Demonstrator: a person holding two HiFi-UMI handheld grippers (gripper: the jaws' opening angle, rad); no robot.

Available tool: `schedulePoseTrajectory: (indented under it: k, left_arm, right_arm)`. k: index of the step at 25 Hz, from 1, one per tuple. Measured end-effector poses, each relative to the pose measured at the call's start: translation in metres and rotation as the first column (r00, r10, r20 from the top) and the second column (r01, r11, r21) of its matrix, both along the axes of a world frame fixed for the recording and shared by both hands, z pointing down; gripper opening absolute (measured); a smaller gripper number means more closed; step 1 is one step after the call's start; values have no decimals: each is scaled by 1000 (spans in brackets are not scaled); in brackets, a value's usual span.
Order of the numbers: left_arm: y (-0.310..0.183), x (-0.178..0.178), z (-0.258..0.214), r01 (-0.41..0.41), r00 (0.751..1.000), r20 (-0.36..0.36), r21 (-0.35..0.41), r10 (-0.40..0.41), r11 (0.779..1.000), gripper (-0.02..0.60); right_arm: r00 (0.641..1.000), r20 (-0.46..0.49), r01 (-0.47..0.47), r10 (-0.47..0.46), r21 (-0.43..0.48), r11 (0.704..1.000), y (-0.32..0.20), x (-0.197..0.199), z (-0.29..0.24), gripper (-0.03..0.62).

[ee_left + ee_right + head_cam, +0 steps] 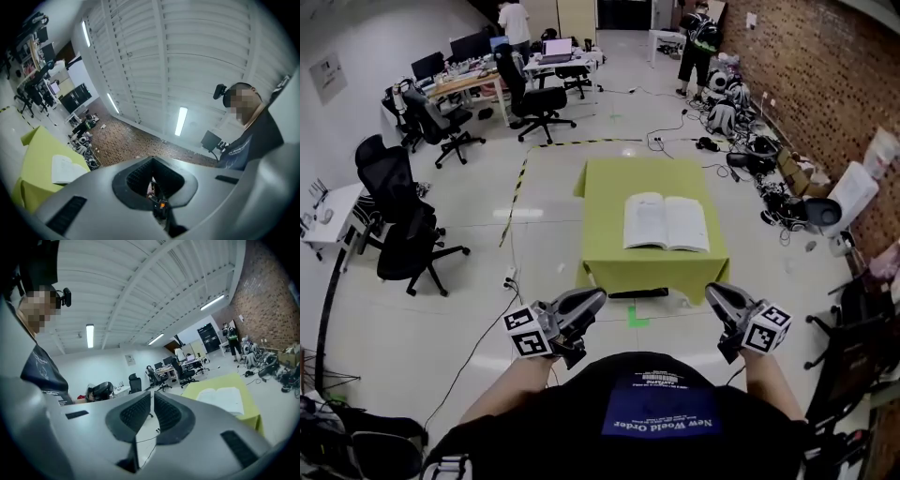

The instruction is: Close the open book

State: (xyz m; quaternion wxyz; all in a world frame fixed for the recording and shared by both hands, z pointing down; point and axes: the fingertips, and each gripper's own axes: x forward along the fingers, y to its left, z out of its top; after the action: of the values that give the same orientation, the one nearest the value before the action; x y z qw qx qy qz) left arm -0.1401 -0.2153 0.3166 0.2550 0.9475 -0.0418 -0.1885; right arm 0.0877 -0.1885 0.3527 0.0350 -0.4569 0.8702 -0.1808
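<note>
An open book (666, 222) lies flat, white pages up, on a small table under a yellow-green cloth (609, 202) in the middle of the floor. Both grippers hover well short of the table's near edge, close to the person's body. My left gripper (592, 302) is shut with nothing in it, and my right gripper (713, 296) is shut and empty too. In the left gripper view the jaws (152, 161) are together, with the book (64, 168) far off at the left. In the right gripper view the jaws (153, 397) meet, and the book (225, 398) lies ahead to the right.
Black office chairs (403, 225) stand at the left and desks with monitors (487, 70) at the back. Cables and bags (750, 131) litter the floor along the brick wall at the right. Yellow-black tape (520, 178) runs across the floor. Two people (698, 42) stand far back.
</note>
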Motion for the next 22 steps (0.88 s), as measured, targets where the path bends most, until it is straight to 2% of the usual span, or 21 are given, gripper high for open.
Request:
schedulePoseTrajectory:
  k: [5, 11, 16, 22]
  left_arm:
    - [-40, 6, 13, -16, 1000, 1, -29, 16, 999, 3]
    - [-86, 28, 24, 34, 999, 31, -67, -32, 997, 3]
    - [-127, 80, 21, 108, 992, 69, -27, -106, 994, 3]
    - [-162, 154, 26, 201, 975, 111, -62, -194, 978, 3]
  right_arm:
    - [1000, 2, 11, -10, -41, 999, -37, -1, 10, -4]
    - [998, 31, 51, -50, -40, 998, -91, 23, 16, 11]
    - [987, 30, 157, -156, -14, 988, -147, 63, 23, 11]
    - [958, 25, 287, -287, 5, 958, -206, 123, 20, 20]
